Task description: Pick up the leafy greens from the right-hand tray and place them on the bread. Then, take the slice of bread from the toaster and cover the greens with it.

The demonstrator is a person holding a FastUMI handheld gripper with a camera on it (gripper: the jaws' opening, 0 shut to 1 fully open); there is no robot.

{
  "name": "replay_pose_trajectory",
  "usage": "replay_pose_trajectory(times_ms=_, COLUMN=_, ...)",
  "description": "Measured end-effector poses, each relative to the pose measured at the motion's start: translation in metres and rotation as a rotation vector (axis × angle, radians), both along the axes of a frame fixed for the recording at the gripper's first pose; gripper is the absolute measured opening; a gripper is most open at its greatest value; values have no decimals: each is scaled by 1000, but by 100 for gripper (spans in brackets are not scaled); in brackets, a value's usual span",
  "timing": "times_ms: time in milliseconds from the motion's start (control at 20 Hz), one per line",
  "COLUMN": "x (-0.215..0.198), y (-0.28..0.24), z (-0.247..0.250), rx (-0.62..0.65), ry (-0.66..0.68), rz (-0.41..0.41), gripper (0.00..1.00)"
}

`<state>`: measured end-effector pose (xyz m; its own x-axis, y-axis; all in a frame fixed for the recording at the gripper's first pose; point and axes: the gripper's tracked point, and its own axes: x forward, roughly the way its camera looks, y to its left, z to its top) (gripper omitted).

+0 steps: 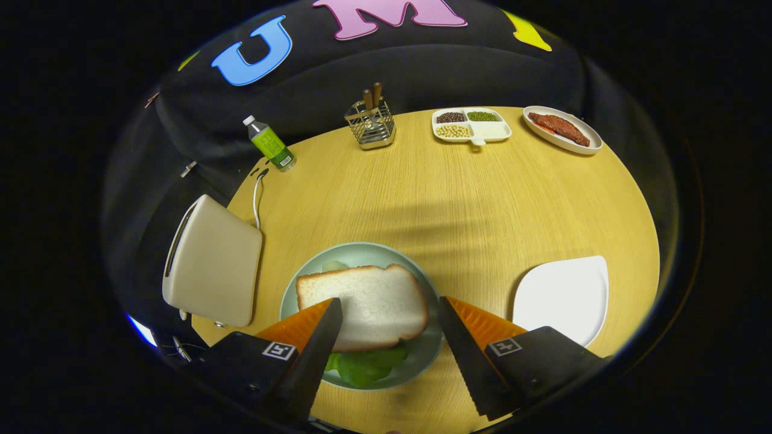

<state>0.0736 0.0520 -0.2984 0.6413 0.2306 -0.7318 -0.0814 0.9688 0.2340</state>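
Note:
A pale green plate (307,274) lies on the wooden table just ahead of my fingers. On it a white bread slice (365,301) covers leafy greens (362,366), which stick out from under its near edge. A bit of pale green leaf also peeks out at the slice's far left corner. My gripper (389,307) is open above the plate, one finger on each side of the slice, touching nothing. The cream toaster (211,262) stands left of the plate. A white tray (564,295) lies to the plate's right with nothing on it.
Beyond the plate, at the table's far side, stand a green-labelled bottle (270,143), a wire holder with wooden-handled utensils (371,123), a divided dish of beans (470,125) and an oval plate with meat (562,128). A white cord (257,199) runs behind the toaster.

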Motion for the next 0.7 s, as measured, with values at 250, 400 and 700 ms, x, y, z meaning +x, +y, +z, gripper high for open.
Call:
replay_pose_trajectory(times_ms=250, x=5, y=-23, z=59, rx=-41, ry=-154, rz=-16, gripper=99)
replay_pose_trajectory(times_ms=400, x=9, y=-43, z=107, rx=-73, ry=-280, rz=-49, gripper=99)
replay_pose_trajectory(times_ms=700, x=0, y=-82, z=218, rx=-134, ry=-555, rz=-85, gripper=99)
